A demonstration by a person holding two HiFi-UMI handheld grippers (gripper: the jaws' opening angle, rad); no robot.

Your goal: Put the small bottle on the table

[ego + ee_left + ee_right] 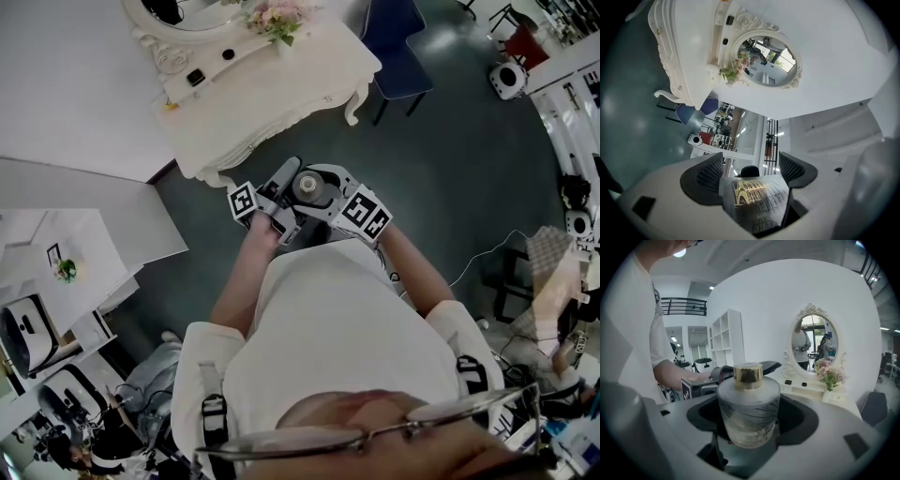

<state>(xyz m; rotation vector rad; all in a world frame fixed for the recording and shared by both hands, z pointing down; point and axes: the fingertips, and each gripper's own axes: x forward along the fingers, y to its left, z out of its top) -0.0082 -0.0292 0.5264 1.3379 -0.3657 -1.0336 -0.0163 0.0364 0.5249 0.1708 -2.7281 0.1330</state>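
A frosted round bottle (748,416) with a gold cap stands between the jaws of my right gripper (749,420), which is shut on it. My left gripper (752,171) is shut on a small clear bottle (757,201) with a gold lattice print and a black cap. In the head view both grippers are held close together in front of the person's chest, over the dark floor. There the left gripper (281,183) is beside the right gripper (323,192), and the frosted bottle's cap (307,186) shows from above. The white dressing table (281,84) lies just beyond them.
The table carries an oval mirror (814,341), a vase of pink flowers (275,17) and small dark items (195,77). A blue chair (398,47) stands to its right. White shelving (56,262) is at the left, and equipment clutters the right edge (562,272).
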